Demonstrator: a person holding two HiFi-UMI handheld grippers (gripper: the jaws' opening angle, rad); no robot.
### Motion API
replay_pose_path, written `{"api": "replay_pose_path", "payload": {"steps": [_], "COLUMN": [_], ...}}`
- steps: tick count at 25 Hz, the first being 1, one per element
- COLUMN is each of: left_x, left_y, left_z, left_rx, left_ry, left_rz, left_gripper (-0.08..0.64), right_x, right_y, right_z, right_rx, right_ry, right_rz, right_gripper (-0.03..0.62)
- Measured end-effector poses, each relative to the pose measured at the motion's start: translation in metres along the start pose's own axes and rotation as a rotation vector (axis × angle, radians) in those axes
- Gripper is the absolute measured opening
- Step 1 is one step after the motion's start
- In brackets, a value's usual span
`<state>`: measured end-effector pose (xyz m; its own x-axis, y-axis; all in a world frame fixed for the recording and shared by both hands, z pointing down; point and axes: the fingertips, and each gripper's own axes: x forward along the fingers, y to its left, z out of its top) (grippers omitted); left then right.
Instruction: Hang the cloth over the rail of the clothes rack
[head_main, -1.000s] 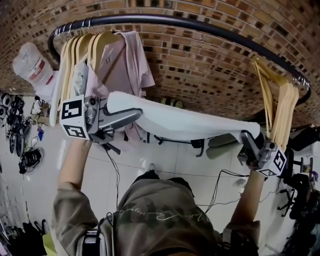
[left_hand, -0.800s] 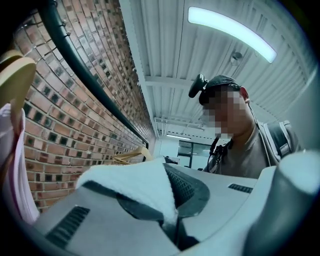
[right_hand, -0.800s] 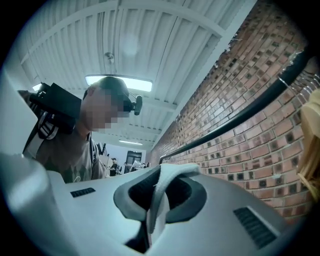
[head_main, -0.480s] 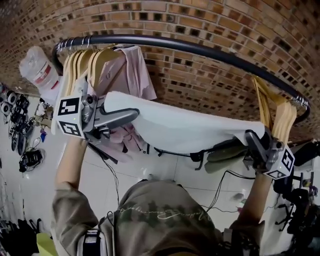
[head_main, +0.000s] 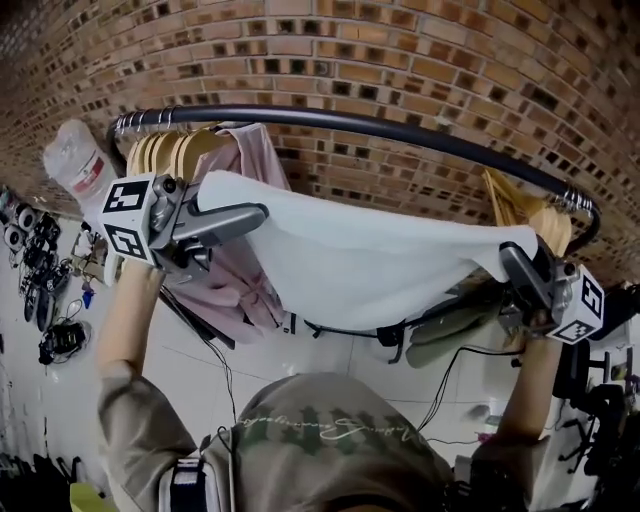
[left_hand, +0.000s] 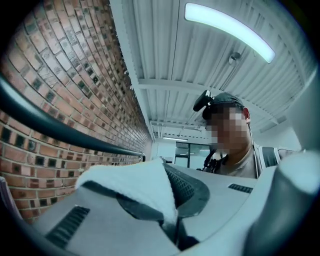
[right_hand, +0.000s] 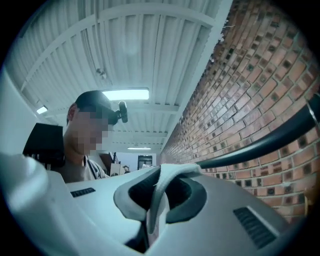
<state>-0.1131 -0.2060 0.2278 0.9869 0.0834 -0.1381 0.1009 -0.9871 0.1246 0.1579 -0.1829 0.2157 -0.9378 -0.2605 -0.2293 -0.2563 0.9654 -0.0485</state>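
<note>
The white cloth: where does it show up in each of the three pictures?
Head view: the cloth spans the middle, from the left gripper to the right gripper, below the rail in the picture.
Left gripper view: cloth bunched at bottom centre, pinched in the jaws.
Right gripper view: cloth as a narrow fold at bottom centre, pinched in the jaws.
Shared landmark: the black rail in front of the brick wall.

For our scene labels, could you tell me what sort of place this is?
Likely an indoor workshop or lab: a brick wall, a clothes rack rail with wooden hangers, and cables trailing across the tiled floor.
</note>
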Motion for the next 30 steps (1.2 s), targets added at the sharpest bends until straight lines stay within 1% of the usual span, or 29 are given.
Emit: {"api": "replay_pose_path", "payload": {"steps": [2,4,6,9,13,15,19,24,27,30], "left_x": [0.004,0.007,0.012,0.016,0.018,0.019,0.019,0.025,0.029,0.032], "left_y": [0.0,0.001,0.004,0.007,0.008,0.015,0.025,0.033,0.044,0.05], "left_z": [0.014,0.028,0.044,0.068,0.094,0.107,0.125,0.139,0.157,0.171], "left_rx": [0.006,0.023,0.044,0.063,0.088,0.091,0.087,0.048,0.049,0.054], "left_ry": [-0.014,-0.008,0.001,-0.004,-0.002,-0.006,-0.034,-0.052,-0.049,-0.035], "left_rz": [-0.002,0.004,0.011,0.004,-0.029,-0.032,-0.027,-0.016,0.0,0.002], "left_gripper": [0.015,0.015,0.015,0.015,0.015,0.015,0.015,0.015,0.015,0.015], "right_x": [0.002,0.003,0.005,0.011,0.02,0.026,0.038,0.038,0.041,0.047], "right_y": [-0.004,-0.008,-0.012,-0.013,-0.014,-0.018,-0.021,-0.035,-0.051,-0.062], "right_z": [0.016,0.032,0.048,0.075,0.101,0.113,0.133,0.147,0.161,0.172], "right_rx": [0.036,0.03,-0.012,-0.114,-0.162,-0.16,-0.16,-0.126,-0.104,-0.12], "right_ry": [-0.016,-0.009,0.014,0.044,0.064,0.075,0.044,0.006,-0.007,-0.003], "right_rz": [0.001,0.005,0.006,0.018,0.092,0.12,0.128,0.106,0.091,0.087], "right_gripper": [0.018,0.018,0.018,0.018,0.018,0.017,0.018,0.018,0.018,0.018]}}
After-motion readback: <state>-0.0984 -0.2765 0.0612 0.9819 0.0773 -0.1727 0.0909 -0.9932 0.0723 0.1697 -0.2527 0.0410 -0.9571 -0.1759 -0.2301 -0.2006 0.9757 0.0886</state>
